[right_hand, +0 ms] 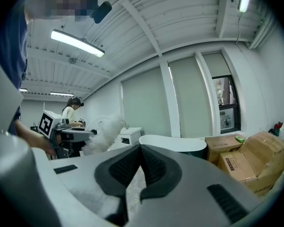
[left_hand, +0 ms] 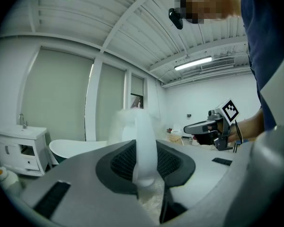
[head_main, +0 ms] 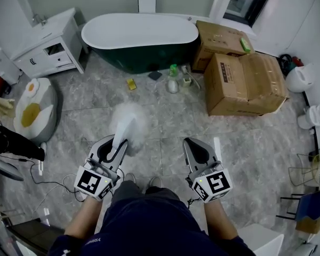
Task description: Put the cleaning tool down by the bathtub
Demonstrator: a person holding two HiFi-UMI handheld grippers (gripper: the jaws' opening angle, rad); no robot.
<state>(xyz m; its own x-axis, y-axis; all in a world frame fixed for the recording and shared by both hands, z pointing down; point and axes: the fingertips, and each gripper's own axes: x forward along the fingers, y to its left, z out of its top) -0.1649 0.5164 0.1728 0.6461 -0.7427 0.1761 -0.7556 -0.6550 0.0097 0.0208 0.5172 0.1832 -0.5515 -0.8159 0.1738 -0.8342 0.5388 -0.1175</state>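
We begin with the grey marbled floor (head_main: 176, 116), which carries everything here. Along its far edge stands the bathtub (head_main: 141, 36), white inside and dark green outside. At the tub's right end, toward the far right corner of the floor, we see two cardboard boxes (head_main: 245, 81), one behind the other. Near the far left corner sits a white cabinet (head_main: 48, 49).

The cleaning tool (head_main: 129, 122), a fluffy white duster, hangs in the air over the middle of the floor, well apart from the bathtub. Its fluffy head points toward the tub and its white handle (left_hand: 144, 145) runs back into the left claw (head_main: 116, 143). In the left gripper view we see that claw pinching the handle between its two dark pads. The right claw (head_main: 192, 145) is held beside it, on the right; its tips are pressed together with nothing between them.

On the floor just in front of the tub stand a spray bottle (head_main: 173, 80) with a green top and, to its left, a small yellow sponge (head_main: 131, 84)
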